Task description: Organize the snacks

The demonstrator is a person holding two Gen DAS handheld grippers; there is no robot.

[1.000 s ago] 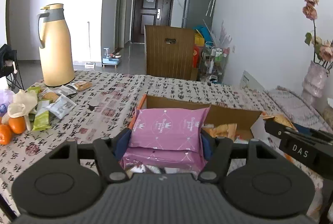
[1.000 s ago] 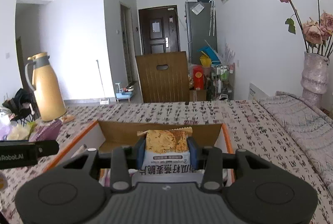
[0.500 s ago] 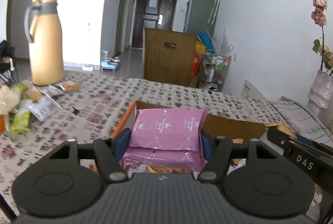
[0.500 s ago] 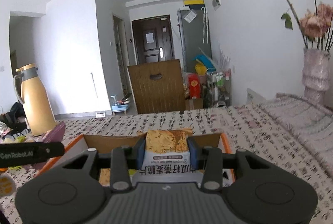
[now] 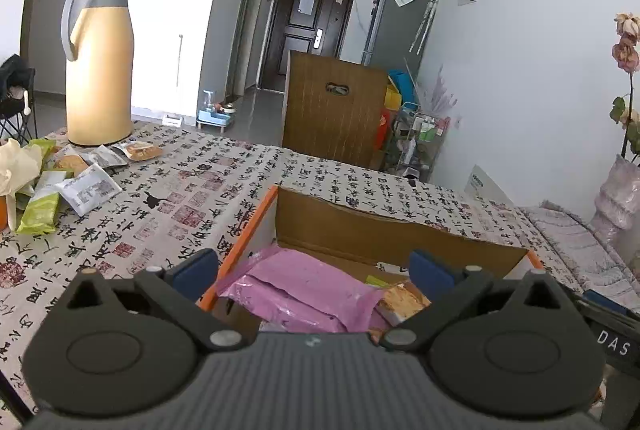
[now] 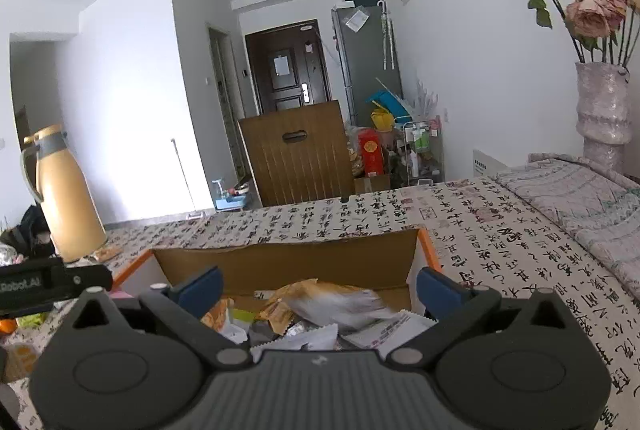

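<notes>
Both my grippers hang over the cardboard box (image 5: 384, 234), left fingers (image 5: 314, 270) and right fingers (image 6: 318, 284) spread wide and empty. The pink packets (image 5: 308, 290) lie inside. Loose snacks (image 5: 86, 186) lie far to my left on the bench (image 5: 192, 190), beside the thermos (image 5: 100, 62); my left is nearer.

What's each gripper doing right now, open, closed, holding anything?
Left gripper: open, empty; the pink packet lies in the cardboard box below it.
Right gripper: open, empty; the oat-crisp packet lies in the box.
</notes>
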